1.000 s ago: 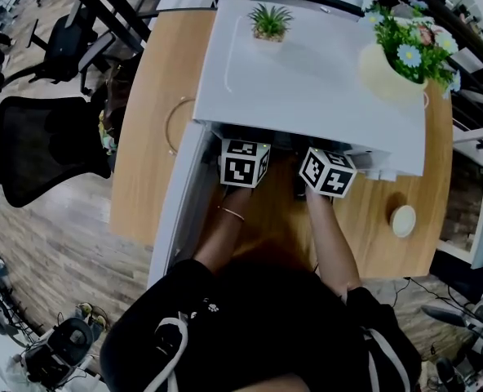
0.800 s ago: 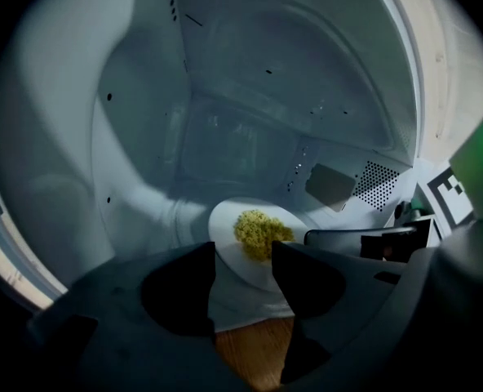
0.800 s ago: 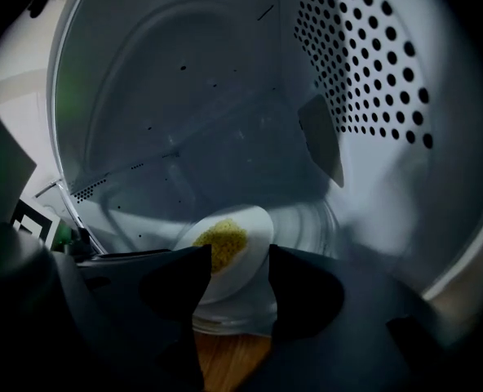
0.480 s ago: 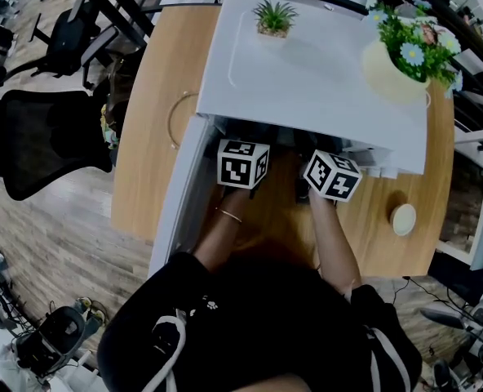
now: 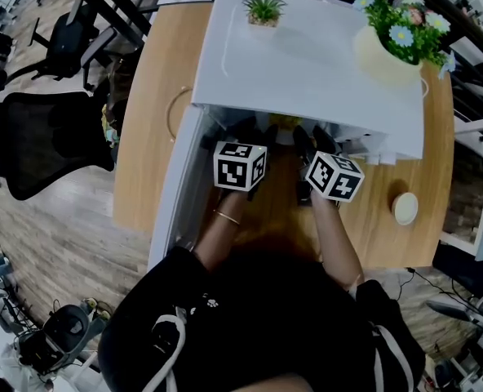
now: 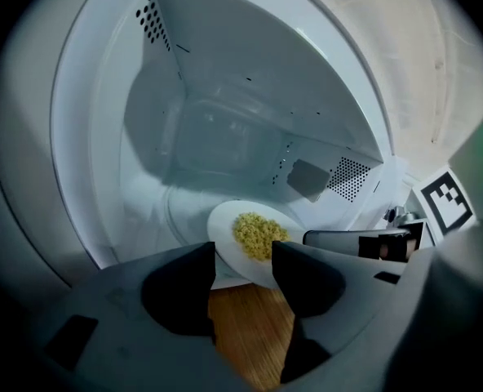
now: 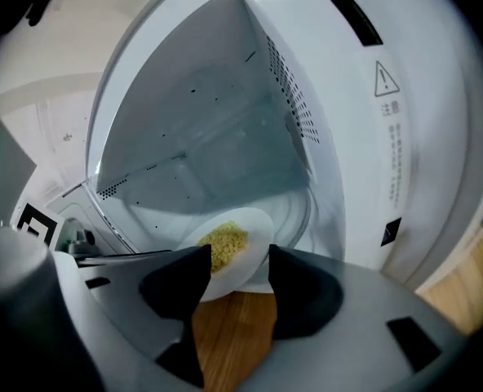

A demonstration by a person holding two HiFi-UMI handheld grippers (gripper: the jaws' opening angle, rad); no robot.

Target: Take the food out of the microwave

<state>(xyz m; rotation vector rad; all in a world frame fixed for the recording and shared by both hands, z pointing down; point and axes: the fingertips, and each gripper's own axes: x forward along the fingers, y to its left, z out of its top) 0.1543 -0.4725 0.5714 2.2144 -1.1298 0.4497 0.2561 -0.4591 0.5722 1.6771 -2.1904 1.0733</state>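
A white plate (image 6: 225, 229) with yellow food (image 6: 258, 233) sits at the mouth of the white microwave (image 5: 307, 55), partly over the wooden table. My left gripper (image 6: 241, 256) is shut on the plate's near left rim. From the other side my right gripper (image 7: 235, 260) is shut on the plate (image 7: 254, 225) too, the food (image 7: 223, 242) just past its jaws. In the head view both marker cubes are in front of the opening, left gripper (image 5: 256, 137) and right gripper (image 5: 308, 141), with a bit of yellow food (image 5: 284, 122) between them. The cavity behind the plate shows its glass turntable.
The microwave door (image 5: 176, 194) hangs open at the left. A small potted plant (image 5: 263, 8) and a vase of flowers (image 5: 396, 35) stand on the microwave's top. A small white round dish (image 5: 405, 208) lies on the table (image 5: 144, 137) at the right. Office chairs stand at far left.
Both grippers have drawn back a little from the microwave towards the person. The yellow food now shows at the opening between them.
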